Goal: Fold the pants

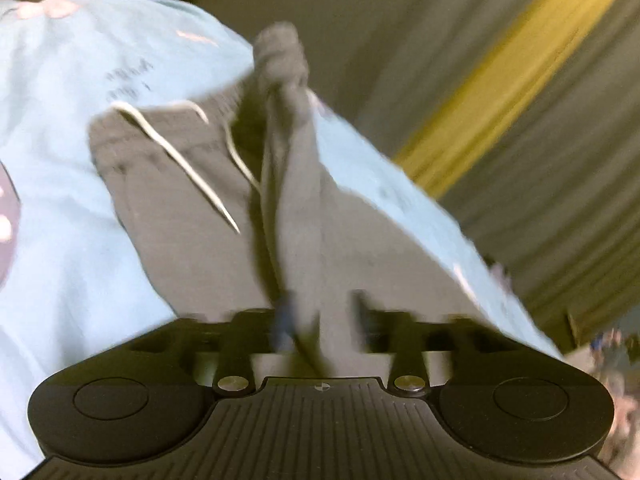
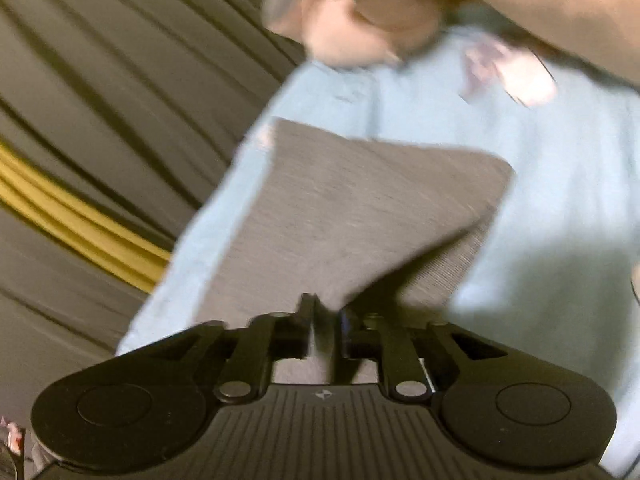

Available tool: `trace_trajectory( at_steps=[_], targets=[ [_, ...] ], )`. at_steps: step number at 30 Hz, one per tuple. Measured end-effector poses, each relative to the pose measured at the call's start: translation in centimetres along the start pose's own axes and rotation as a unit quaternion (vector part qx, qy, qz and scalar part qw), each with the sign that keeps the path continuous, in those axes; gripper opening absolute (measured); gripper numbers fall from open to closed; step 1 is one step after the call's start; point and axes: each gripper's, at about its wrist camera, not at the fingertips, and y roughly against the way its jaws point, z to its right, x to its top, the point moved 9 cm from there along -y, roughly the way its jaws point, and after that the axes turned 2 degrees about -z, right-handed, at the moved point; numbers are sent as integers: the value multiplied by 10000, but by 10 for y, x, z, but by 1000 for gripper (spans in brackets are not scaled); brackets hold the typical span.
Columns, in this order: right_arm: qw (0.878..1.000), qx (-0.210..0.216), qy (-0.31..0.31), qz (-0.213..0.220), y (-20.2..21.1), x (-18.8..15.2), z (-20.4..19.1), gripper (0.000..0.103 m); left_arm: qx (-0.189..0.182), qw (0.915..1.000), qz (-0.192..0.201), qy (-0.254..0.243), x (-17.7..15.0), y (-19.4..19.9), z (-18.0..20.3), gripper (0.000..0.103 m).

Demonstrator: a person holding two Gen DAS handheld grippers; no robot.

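Note:
Grey pants [image 1: 192, 208] with a white drawstring [image 1: 180, 160] lie on a light blue cloth [image 1: 60, 160]. One ridge of the fabric runs from a raised grey bunch [image 1: 280, 52] down to my left gripper [image 1: 324, 316]. Its fingers stand apart with grey fabric between them, and the picture is blurred. In the right wrist view a folded grey panel of the pants [image 2: 340, 208] lies flat on the blue cloth [image 2: 560, 200]. My right gripper [image 2: 326, 314] sits at its near corner, jaws a little apart, the fabric edge at the fingertips.
A person's hand [image 2: 352, 28] and forearm [image 2: 540, 0] cross the top of the right wrist view. Grey-draped surroundings with a yellow stripe [image 1: 500, 80] lie beyond the blue cloth's edge. Pink prints [image 2: 516, 76] mark the cloth.

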Motion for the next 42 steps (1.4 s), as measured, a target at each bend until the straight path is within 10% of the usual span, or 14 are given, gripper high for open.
trace_trajectory(
  at_steps=[2,7,9,11,14,19,21,23,27,35,42],
  targets=[
    [10000,40,-53,39,-3,0,1,50,208,9988,411,179,22,4,-11,91],
    [9998,131,-102,73,-9,2,3,50,660,9972,269,-234,56,-40,-15,93],
    [9997,149,-185,20,-16,0,4,43,811,9965,100,-159,52,-56,-18,84],
    [9997,174,-189,39,-18,0,5,6,617,9980,-50,124,56,-69,-24,61],
    [9996,214,-135,100,-19,4,3,8,468,9979,-190,400,61,-81,-27,42],
    [9983,293,-480,153,-24,14,5,40,718,9958,-532,194,58,-103,-24,52],
    [9984,323,-442,170,-27,18,1,36,762,9949,-649,94,59,-110,-20,37],
    [9995,160,-267,77,-33,20,-3,5,813,9943,-692,71,60,-111,-16,14],
    [9989,-400,183,-165,-48,34,-28,5,747,9961,-475,37,81,-104,0,11],
    [9671,2107,179,1417,59,116,-115,5,-1055,9871,1205,6,130,-12,43,11],
    [9985,-346,319,279,-12,52,24,6,537,9984,-156,-68,24,-71,-68,13]
  ],
)
